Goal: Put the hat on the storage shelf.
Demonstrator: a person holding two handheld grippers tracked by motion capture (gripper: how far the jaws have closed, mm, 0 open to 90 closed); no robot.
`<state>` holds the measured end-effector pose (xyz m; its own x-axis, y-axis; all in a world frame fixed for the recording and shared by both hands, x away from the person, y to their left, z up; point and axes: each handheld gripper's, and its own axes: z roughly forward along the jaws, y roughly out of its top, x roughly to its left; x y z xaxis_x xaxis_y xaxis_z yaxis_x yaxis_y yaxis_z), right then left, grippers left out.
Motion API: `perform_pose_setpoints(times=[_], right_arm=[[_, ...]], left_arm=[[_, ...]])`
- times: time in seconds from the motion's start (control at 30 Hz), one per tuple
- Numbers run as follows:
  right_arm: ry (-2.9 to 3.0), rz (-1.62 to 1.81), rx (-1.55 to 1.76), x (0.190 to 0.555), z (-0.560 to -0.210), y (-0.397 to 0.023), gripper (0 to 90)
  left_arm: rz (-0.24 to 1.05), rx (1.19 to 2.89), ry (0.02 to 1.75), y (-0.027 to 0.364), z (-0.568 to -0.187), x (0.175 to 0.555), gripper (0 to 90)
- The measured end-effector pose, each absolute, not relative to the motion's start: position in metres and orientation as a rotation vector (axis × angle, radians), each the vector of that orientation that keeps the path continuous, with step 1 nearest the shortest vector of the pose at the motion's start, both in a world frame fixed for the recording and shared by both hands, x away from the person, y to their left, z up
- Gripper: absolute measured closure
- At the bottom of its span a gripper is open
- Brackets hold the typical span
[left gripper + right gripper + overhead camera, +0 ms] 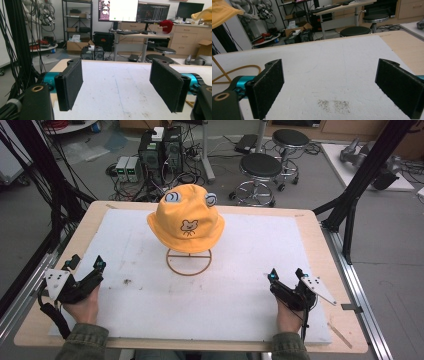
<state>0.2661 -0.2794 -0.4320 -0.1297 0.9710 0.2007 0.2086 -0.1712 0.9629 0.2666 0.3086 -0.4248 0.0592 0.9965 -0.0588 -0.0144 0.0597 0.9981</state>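
Because the yellow bucket hat (186, 217) sits on a wire stand (189, 262) at the far middle of the worktop (240, 295), every approach to it runs forward and inward from the near edge. The hat rests crown up, level, its brim drooping evenly all round, so it shows no marked long axis; a small embroidered figure faces the person, and two round eye pieces sit on the crown's far side. The stand's ring base lies flat on the white mat directly below the brim.

From the left gripper (86, 265), at the near left corner, the hat lies at about one o'clock. From the right gripper (286, 274), at the near right, it lies at about eleven o'clock. Both grippers are well apart from the hat; the right one appears slightly nearer, though the margin is small.

Each gripper's jaws stand wide apart with nothing between them, as both gripper views confirm. In the right gripper view the stand's ring (227, 72) shows at nine o'clock, with the hat brim (223, 11) above it.

Judgement: either hand can reach, and the soft brim probably suits a grip from both sides.
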Motion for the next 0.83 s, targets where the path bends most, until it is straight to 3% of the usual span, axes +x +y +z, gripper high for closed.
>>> perform_pose_setpoints(times=[0.83], right_arm=[[1.378, 1.371, 1.444, 0.2691, -0.4334, -0.2784, 7.2]], left_arm=[[1.128, 1.166, 1.203, 0.3133, -0.4263, 0.2650, 27.1]])
